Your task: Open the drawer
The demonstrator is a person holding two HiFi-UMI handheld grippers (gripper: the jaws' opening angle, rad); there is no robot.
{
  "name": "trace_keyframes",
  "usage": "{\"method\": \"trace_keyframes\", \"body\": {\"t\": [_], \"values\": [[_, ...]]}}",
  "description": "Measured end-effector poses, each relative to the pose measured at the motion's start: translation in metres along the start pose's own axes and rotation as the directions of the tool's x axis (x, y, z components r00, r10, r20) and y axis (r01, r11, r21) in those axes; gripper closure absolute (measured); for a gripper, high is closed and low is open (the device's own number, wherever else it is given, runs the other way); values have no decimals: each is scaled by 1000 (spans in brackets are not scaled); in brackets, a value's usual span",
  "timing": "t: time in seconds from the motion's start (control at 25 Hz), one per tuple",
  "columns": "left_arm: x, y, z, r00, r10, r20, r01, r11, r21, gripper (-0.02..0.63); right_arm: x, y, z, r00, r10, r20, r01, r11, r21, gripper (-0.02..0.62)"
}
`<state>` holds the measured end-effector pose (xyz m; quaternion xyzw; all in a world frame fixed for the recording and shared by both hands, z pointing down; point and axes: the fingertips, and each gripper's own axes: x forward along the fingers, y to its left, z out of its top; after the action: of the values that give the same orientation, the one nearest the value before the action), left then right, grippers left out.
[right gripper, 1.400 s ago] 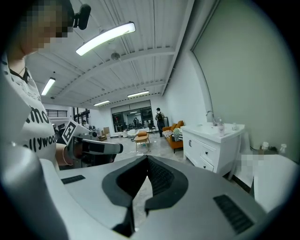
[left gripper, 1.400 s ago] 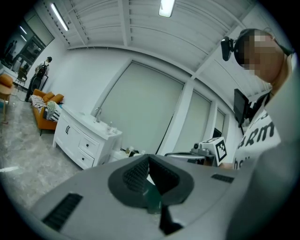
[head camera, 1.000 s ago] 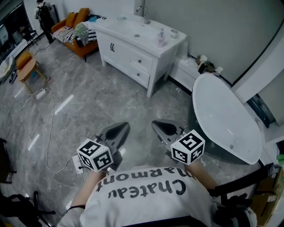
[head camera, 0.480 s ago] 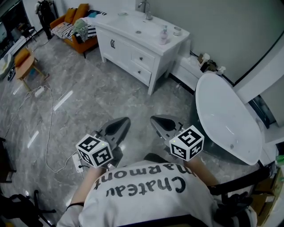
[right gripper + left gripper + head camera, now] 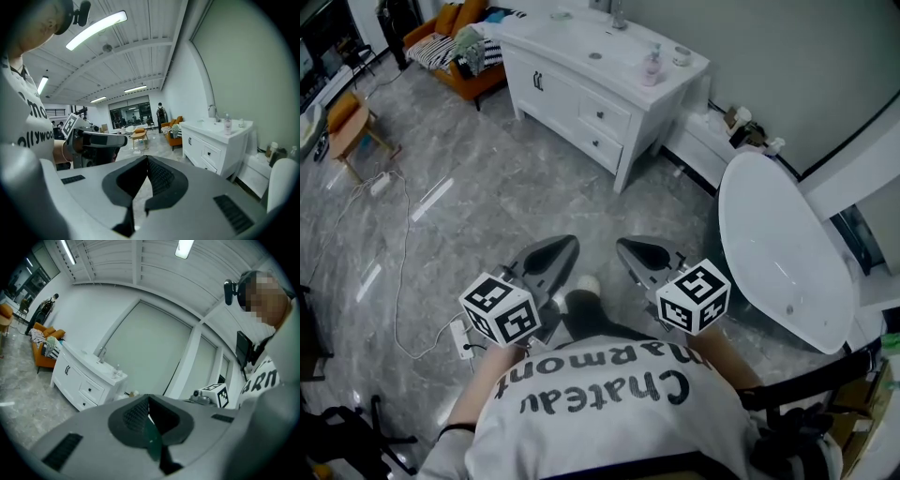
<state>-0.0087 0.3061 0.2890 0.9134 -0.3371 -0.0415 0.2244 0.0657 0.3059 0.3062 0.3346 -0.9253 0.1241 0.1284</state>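
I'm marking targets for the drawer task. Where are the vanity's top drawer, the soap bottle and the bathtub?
top drawer [image 5: 605, 115], head view, on its front panel by the knob.
soap bottle [image 5: 653, 67], head view, on its body.
bathtub [image 5: 769, 248], head view, on its bare inner surface.

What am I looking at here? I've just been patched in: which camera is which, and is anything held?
No robot arm here: a person holds two-jaw tongs in each hand. The head view looks steeply down from the person's head at the left tongs and right tongs above a grey floor. The other two pictures come from cameras riding on each pair, looking along its jaws. Both pairs are shut and hold nothing. Ahead, some way off, stands the white vanity cabinet with both drawers closed; a white bathtub sits to its right.
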Motion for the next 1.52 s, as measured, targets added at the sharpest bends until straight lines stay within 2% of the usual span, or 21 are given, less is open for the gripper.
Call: {"method": "trace_keyframes", "body": {"t": [0.28,0.56,1.04,1.32,1.52], "values": [[31,36,12,999,20,-31,-20,1000,-4,597,33,-40,16,1000,20,10,-20,1000,7,584],[71,76,33,997,26,-69,-26,1000,0,597,66,-94,38,1000,4,20,-5,999,32,584],[140,144,78,998,2,-61,-1,1000,11,597,126,-172,69,1000,-4,5,4,1000,7,584],[171,167,83,996,-9,-84,13,999,48,597,148,-198,79,1000,-13,22,13,1000,23,584],[187,179,89,996,-38,-80,39,999,15,597,156,-213,85,999,-24,38,23,999,37,584]]}}
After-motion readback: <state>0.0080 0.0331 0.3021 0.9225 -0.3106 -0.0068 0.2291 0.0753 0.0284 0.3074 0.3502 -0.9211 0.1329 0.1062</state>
